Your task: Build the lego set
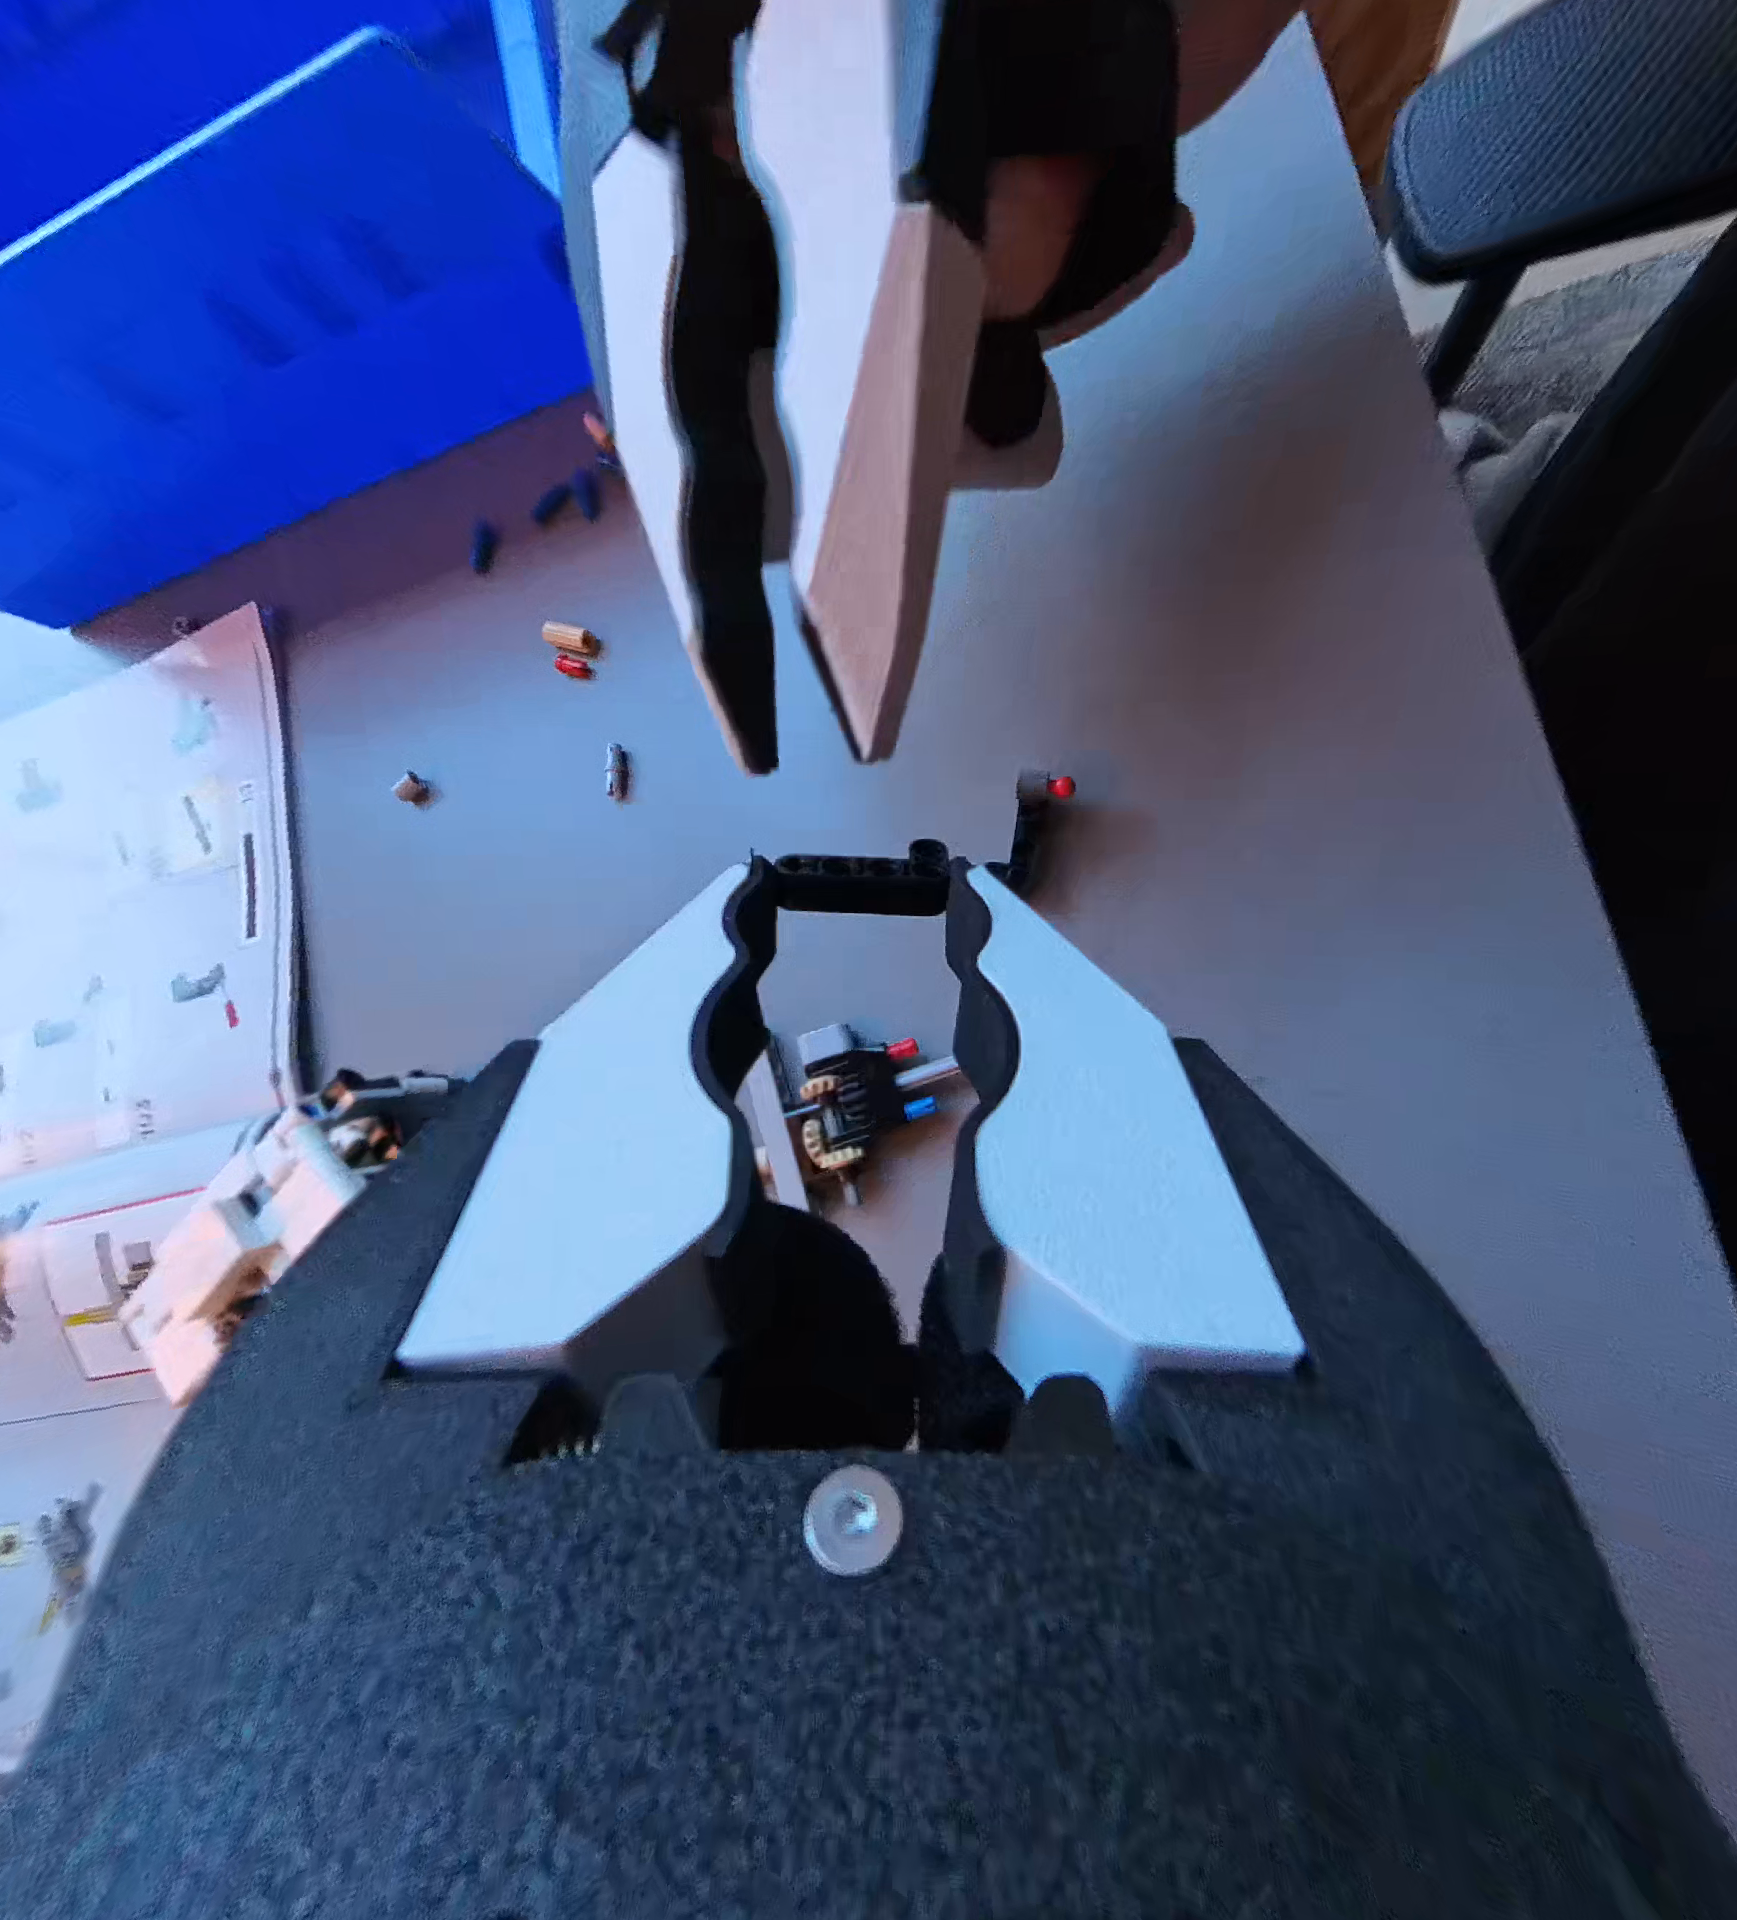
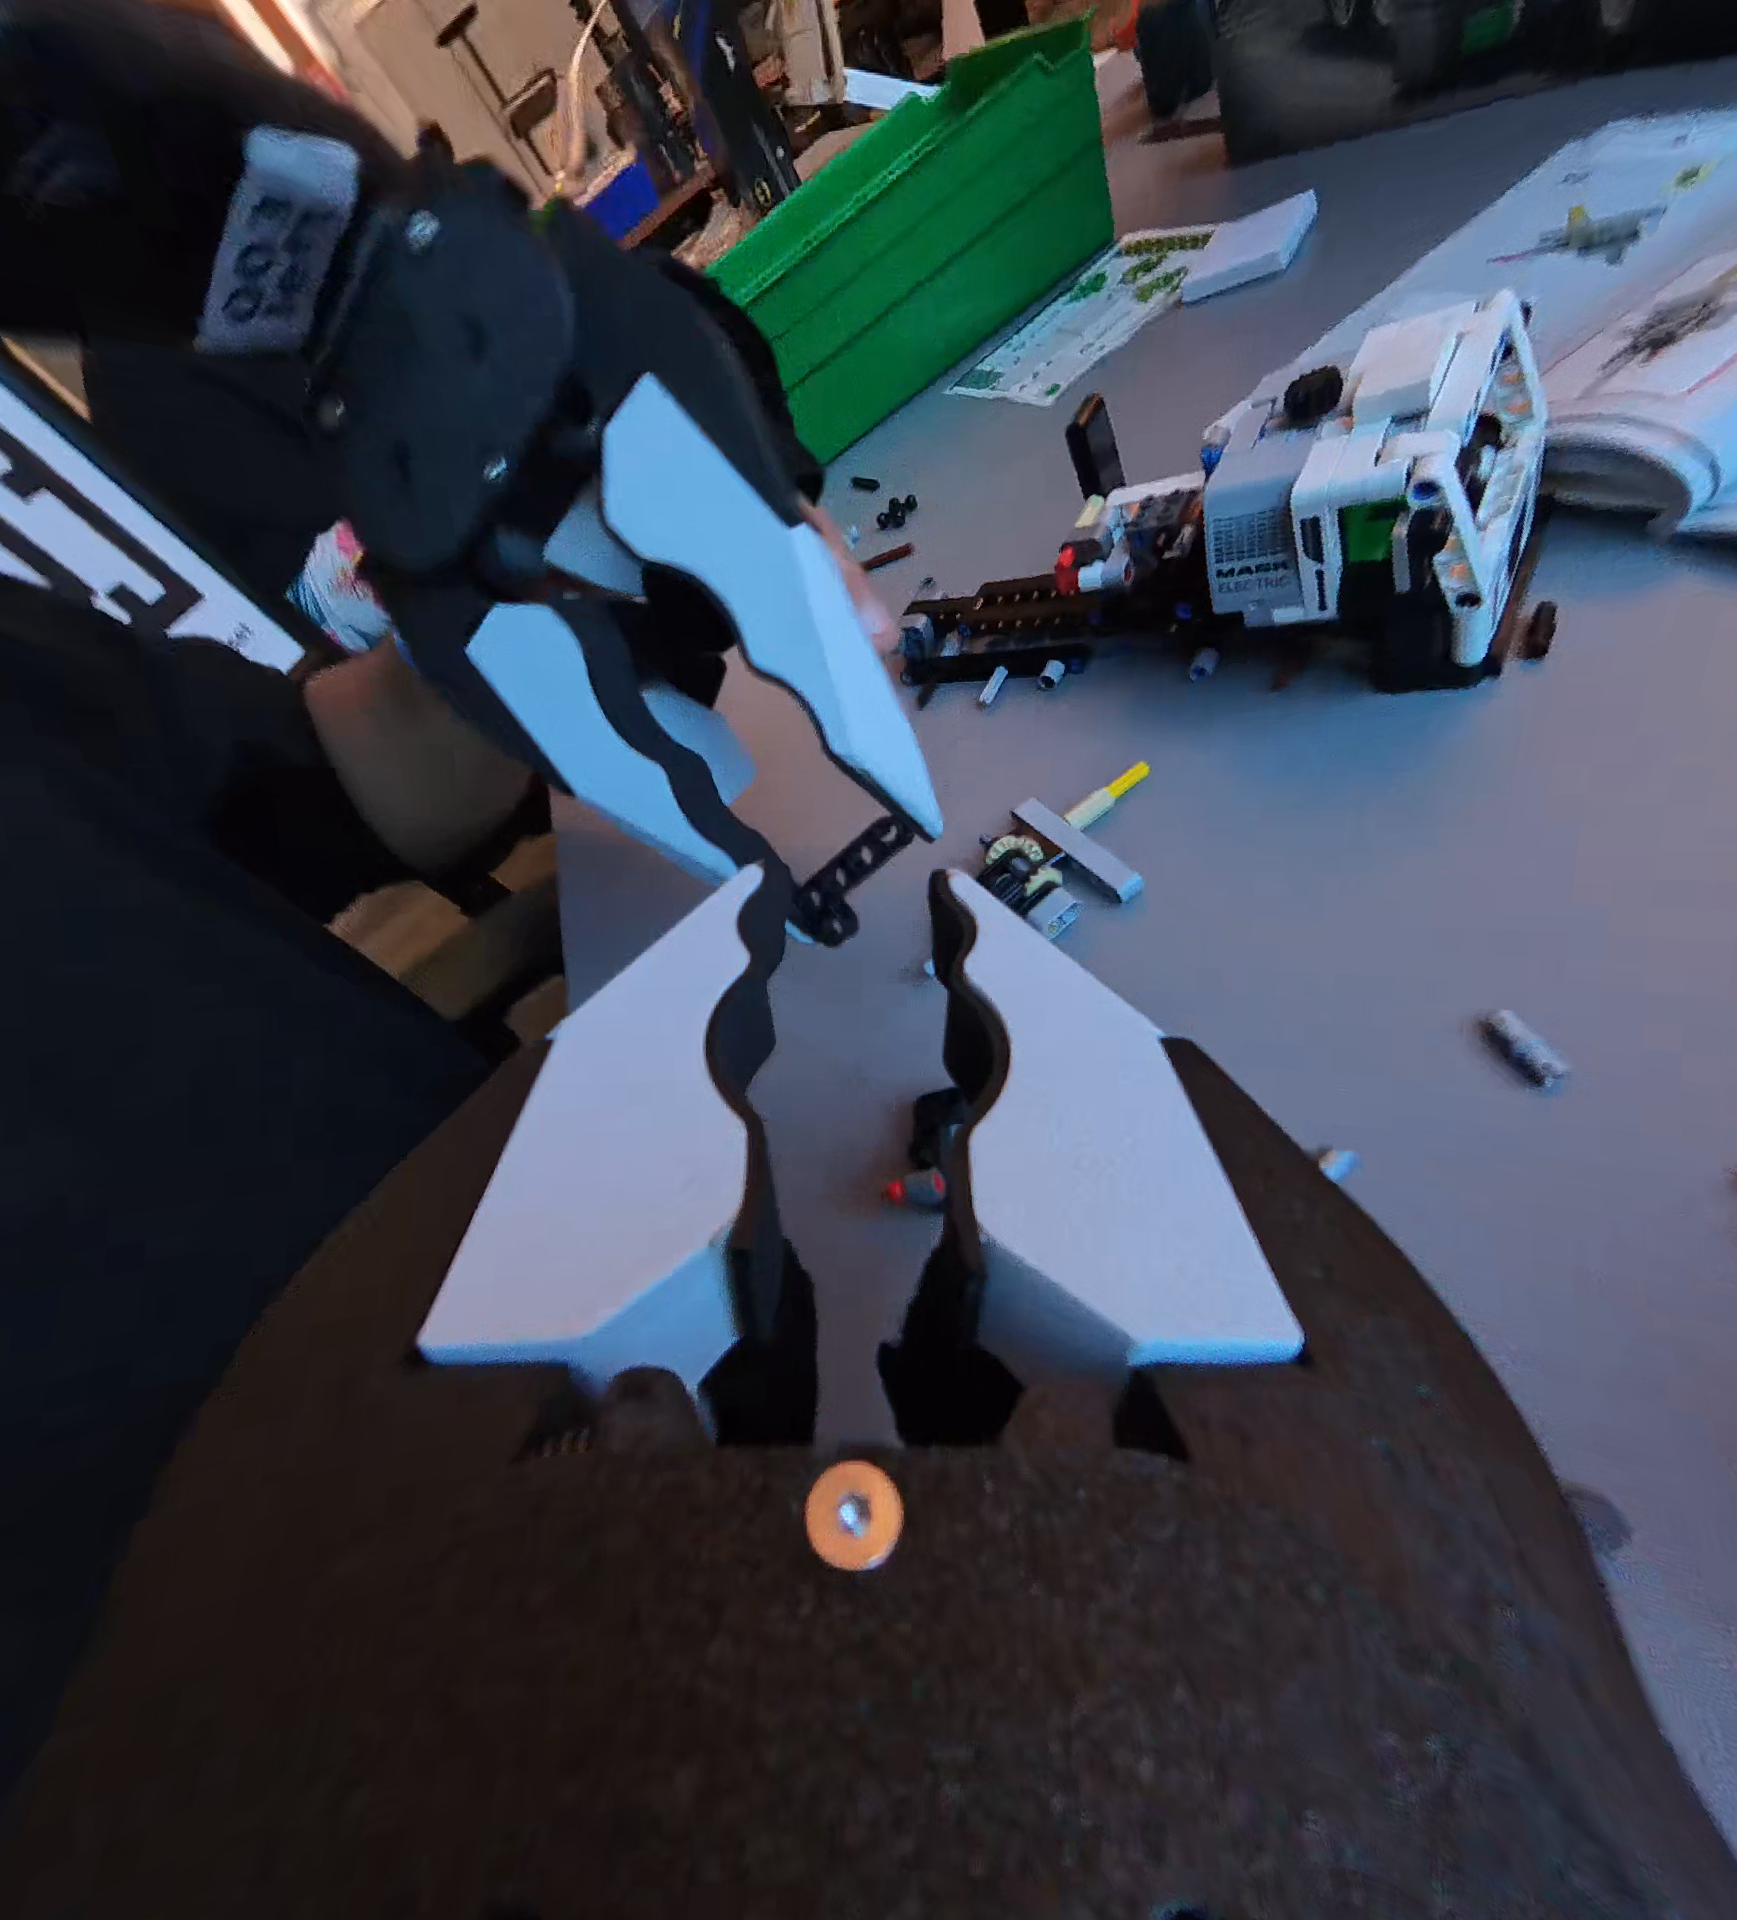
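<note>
My left gripper (image 1: 859, 881) is shut on a black L-shaped beam (image 1: 864, 885), held crosswise between its fingertips a little above the grey table (image 1: 1207, 727). In the right wrist view the left gripper (image 2: 843, 854) comes in from the upper left with the beam (image 2: 843, 883). My right gripper (image 2: 856, 894) is open and empty, its tips just below the beam; it hangs from above in the left wrist view (image 1: 814, 761). A gear sub-assembly (image 1: 843, 1101) with tan gears lies on the table under the left gripper, also in the right wrist view (image 2: 1035, 873).
A white truck model (image 2: 1363, 499) and an open instruction booklet (image 2: 1674, 312) lie farther back, with a green bin (image 2: 926, 239) behind. A blue bin (image 1: 220, 312) stands at the left. Loose pins (image 1: 570, 649) and a small part with a red pin (image 1: 1035, 821) are scattered about. A chair (image 1: 1570, 135) is beyond the table edge. The grippers are tip to tip, or close to it.
</note>
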Available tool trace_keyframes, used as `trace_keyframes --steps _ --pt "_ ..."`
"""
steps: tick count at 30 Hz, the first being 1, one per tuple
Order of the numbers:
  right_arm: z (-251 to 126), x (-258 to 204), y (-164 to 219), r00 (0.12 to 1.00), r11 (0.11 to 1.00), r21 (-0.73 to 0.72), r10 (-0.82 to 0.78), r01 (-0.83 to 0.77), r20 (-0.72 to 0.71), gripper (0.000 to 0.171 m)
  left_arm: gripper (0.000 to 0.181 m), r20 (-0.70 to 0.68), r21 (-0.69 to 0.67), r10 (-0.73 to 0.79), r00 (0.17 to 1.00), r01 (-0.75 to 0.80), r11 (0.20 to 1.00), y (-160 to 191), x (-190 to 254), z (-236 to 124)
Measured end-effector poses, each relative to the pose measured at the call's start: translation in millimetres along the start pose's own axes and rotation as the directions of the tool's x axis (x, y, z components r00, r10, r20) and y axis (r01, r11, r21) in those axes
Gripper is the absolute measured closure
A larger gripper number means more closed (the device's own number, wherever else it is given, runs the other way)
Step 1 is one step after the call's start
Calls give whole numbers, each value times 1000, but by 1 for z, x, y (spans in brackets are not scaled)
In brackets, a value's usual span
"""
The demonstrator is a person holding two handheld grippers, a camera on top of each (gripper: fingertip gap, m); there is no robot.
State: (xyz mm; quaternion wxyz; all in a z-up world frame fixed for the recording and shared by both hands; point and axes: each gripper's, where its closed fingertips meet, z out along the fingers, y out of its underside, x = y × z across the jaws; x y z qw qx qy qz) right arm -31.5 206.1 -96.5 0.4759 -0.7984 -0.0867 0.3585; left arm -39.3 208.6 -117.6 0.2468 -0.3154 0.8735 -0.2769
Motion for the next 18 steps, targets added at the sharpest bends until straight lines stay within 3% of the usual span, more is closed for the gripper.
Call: trace_keyframes --steps 1,5,7,11,14,16,18 --pt "3 -1 2 999 999 -9 47 -47 17 143 151 12 -7 30 999 -30 1000 -1 0 2" --pt "14 -3 12 967 973 -35 231 -229 107 145 151 113 -32 185 976 -182 983 -7 -4 7" --pt "13 -1 8 950 958 24 280 -286 136 157 151 141 -45 250 958 -246 968 -12 -3 9" --pt "7 10 18 956 957 12 291 -291 30 162 150 164 -88 255 953 -243 966 -7 -3 14" --pt "-7 28 46 961 962 -144 205 -234 -187 162 145 58 -106 141 988 -134 985 13 11 22" --pt "-17 30 75 953 913 -339 135 -226 -272 162 146 -50 -79 51 997 -55 995 20 27 29" --pt "-23 32 89 943 874 -433 78 -220 -322 162 147 -95 -65 21 995 -28 998 24 35 36"
